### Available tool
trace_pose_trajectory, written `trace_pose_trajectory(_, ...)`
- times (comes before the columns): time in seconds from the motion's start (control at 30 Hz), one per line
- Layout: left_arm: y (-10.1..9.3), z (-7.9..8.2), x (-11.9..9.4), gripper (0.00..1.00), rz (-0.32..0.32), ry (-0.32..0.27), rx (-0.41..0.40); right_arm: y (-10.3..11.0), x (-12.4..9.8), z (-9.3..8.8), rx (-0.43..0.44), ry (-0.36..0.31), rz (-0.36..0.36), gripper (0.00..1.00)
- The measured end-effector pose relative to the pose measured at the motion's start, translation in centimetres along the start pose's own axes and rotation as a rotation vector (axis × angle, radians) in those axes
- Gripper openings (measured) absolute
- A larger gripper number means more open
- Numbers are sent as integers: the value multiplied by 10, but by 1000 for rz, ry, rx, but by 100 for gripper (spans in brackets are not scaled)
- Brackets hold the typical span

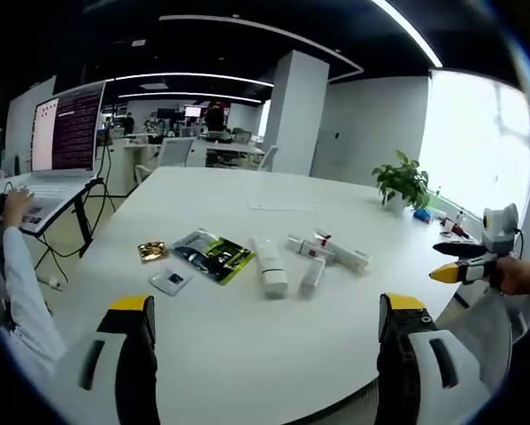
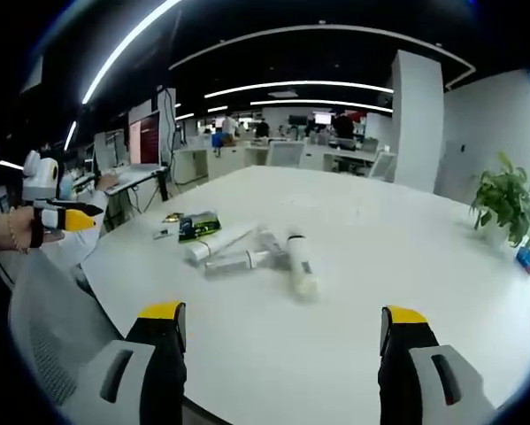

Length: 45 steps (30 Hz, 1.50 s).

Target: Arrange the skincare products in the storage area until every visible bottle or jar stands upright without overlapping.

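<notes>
Clearly both claws, left claw [image 1: 265, 332] and right claw [image 2: 282, 341], are released and well back from the white tubes [image 1: 271, 266] lying flat mid-desk [image 1: 247, 363]. Best approach: take one tube across its middle, then tip it upright apart from its neighbours.

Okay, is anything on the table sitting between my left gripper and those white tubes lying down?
Nothing visible: bare white table lies between the left hand-held gripper and the lying white tubes.
</notes>
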<state>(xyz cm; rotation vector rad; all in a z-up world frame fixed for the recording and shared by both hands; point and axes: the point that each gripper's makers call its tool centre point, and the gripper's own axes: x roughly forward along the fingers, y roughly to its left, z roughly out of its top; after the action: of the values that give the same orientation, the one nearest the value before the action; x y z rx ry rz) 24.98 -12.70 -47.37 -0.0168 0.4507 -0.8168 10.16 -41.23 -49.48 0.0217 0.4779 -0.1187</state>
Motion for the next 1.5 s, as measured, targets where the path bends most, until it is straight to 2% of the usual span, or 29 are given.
trace_pose_trajectory(0.5, -1, -1, -1, 98, 8, 6, 9, 4, 0, -2, 10, 8, 23, 94)
trace_pose_trajectory(1.1, 1, -7, 0, 99, 19, 45, 42, 16, -1, -4, -3, 62, 71, 97)
trace_pose_trajectory(1.5, 0, -8, -1, 99, 19, 57, 33, 19, 17, -3, 1, 95, 100, 96)
